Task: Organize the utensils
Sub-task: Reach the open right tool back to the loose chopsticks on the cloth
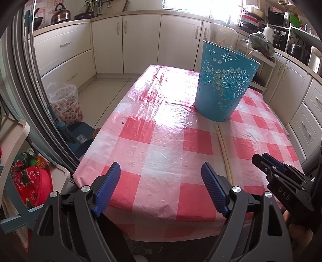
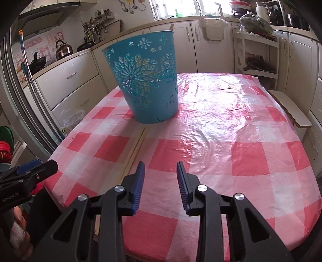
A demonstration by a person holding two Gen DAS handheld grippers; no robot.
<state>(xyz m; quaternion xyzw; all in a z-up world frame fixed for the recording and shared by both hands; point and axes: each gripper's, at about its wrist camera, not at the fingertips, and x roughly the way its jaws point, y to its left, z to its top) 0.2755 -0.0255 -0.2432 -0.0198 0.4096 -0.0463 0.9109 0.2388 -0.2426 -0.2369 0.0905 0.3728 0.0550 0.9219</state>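
Two pale chopsticks (image 1: 224, 150) lie side by side on the bench (image 1: 161, 145), flat on its red-and-white checked cloth under a clear plastic sheet; their far tips sit just in front of the foot of the blue openwork bucket (image 1: 223, 86), and from the right wrist view the same pair runs down toward the near edge, left of the right gripper (image 2: 160, 167); that gripper hovers over a red square with its blue pads parted to a narrow gap and nothing between them, released, the chopsticks lying just beside its left finger and not touching it; over on the other side the left gripper (image 1: 160, 168) hangs above the near edge of the bench with its jaws spread wide and empty, the chopsticks passing just to the right of its right-hand finger; the bucket stands upright on the cloth, well back from both grippers, and more pale sticks (image 1: 249, 54) poke up over its rim; beyond the bench, cream cabinets (image 1: 140, 44) line the kitchen walls, a metal kettle (image 1: 60, 15) sits on the far counter, and a lined waste bin (image 1: 65, 104) stands on the floor to the left; a fingertip of the person's hand (image 2: 19, 215) shows at the lower left of the right wrist view.
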